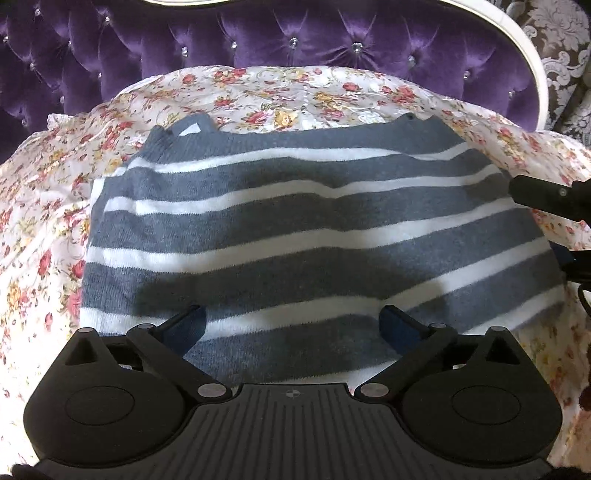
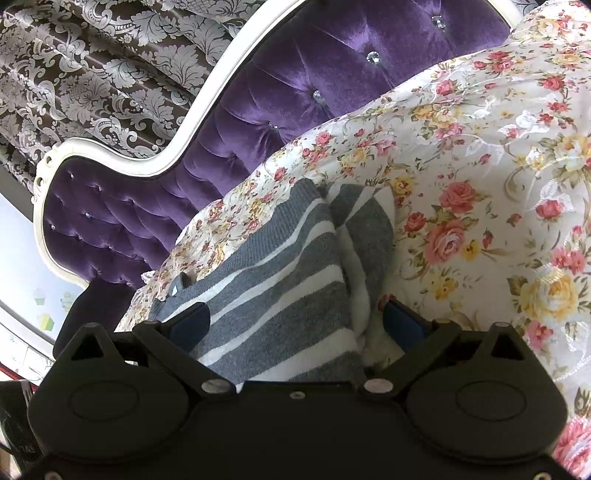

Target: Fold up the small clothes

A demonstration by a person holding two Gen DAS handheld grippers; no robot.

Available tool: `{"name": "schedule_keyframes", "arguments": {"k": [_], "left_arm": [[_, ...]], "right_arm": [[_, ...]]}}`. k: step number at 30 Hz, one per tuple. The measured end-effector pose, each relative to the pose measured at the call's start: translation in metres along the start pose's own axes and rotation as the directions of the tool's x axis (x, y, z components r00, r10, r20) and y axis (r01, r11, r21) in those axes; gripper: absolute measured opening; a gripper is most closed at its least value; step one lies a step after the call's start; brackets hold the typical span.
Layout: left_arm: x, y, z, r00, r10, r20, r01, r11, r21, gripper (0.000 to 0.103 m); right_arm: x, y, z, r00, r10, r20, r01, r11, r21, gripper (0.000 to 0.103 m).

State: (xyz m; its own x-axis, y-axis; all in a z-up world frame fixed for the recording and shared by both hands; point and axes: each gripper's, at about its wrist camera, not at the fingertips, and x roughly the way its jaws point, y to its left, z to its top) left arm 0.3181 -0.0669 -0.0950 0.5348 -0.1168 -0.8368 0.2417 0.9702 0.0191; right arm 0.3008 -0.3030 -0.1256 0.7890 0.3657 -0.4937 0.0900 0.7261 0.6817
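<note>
A small grey knit sweater with white stripes (image 1: 288, 229) lies flat on a floral bedspread (image 1: 44, 221). My left gripper (image 1: 293, 325) is open, its blue-padded fingers spread above the sweater's near hem. My right gripper (image 2: 295, 321) is open too, hovering over the sweater's side edge (image 2: 280, 280), where a folded layer of sleeve (image 2: 365, 225) lies beside the body. Part of the right gripper (image 1: 546, 199) shows at the right edge of the left wrist view, next to the sweater's side.
A purple tufted velvet headboard (image 1: 258, 33) with a white frame (image 2: 122, 151) stands behind the bed. Brown damask curtains (image 2: 92, 74) hang beyond it. The floral bedspread (image 2: 480, 184) surrounds the sweater on all sides.
</note>
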Motion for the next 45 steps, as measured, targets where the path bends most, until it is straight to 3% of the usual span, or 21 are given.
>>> {"name": "schedule_keyframes", "arguments": {"k": [13, 15, 17, 21, 22, 25, 31, 35, 37, 41, 45], "left_arm": [[-0.028, 0.026, -0.008, 0.997, -0.042, 0.068, 0.045, 0.998, -0.049, 0.101], [-0.034, 0.036, -0.01, 0.996, -0.034, 0.082, 0.038, 0.998, -0.055, 0.101], [-0.039, 0.047, -0.011, 0.996, -0.034, 0.088, 0.04, 0.997, -0.065, 0.101], [-0.044, 0.07, -0.012, 0.996, -0.012, 0.091, 0.02, 0.996, -0.088, 0.101], [-0.045, 0.076, -0.013, 0.996, -0.009, 0.091, 0.017, 0.996, -0.093, 0.101], [-0.045, 0.094, -0.015, 0.996, 0.0, 0.085, 0.009, 0.994, -0.109, 0.101], [-0.044, 0.124, -0.02, 0.997, 0.002, 0.074, 0.008, 0.991, -0.133, 0.101], [-0.049, 0.142, -0.017, 0.996, -0.032, 0.078, 0.044, 0.986, -0.163, 0.101], [-0.052, 0.149, -0.015, 0.997, -0.015, 0.078, 0.028, 0.984, -0.176, 0.101], [-0.062, 0.164, -0.014, 0.995, -0.012, 0.096, 0.032, 0.977, -0.211, 0.101], [-0.068, 0.179, -0.014, 0.995, -0.033, 0.098, 0.057, 0.965, -0.258, 0.101]], "right_arm": [[0.002, -0.002, 0.001, 0.999, 0.039, -0.013, -0.039, 0.999, -0.009, 0.101], [0.003, -0.002, 0.001, 1.0, 0.027, -0.014, -0.028, 0.999, -0.023, 0.09], [0.004, -0.003, 0.001, 1.0, 0.007, -0.015, -0.007, 1.0, -0.025, 0.065], [0.006, -0.009, 0.001, 1.0, -0.006, -0.015, 0.005, 1.0, -0.018, 0.045], [0.006, -0.009, 0.001, 1.0, -0.01, -0.018, 0.01, 1.0, -0.022, 0.034], [0.004, -0.001, 0.0, 0.999, -0.043, -0.005, 0.043, 0.996, -0.08, 0.026], [0.0, 0.034, -0.005, 0.988, -0.147, 0.045, 0.153, 0.957, -0.247, 0.024], [0.003, 0.052, -0.007, 0.972, -0.225, 0.066, 0.234, 0.925, -0.301, 0.023], [0.005, 0.063, -0.003, 0.963, -0.263, 0.062, 0.269, 0.914, -0.303, 0.023], [0.007, 0.109, 0.006, 0.953, -0.289, 0.093, 0.302, 0.864, -0.402, 0.022], [0.015, 0.17, 0.003, 0.963, -0.251, 0.1, 0.265, 0.803, -0.535, 0.021]]}}
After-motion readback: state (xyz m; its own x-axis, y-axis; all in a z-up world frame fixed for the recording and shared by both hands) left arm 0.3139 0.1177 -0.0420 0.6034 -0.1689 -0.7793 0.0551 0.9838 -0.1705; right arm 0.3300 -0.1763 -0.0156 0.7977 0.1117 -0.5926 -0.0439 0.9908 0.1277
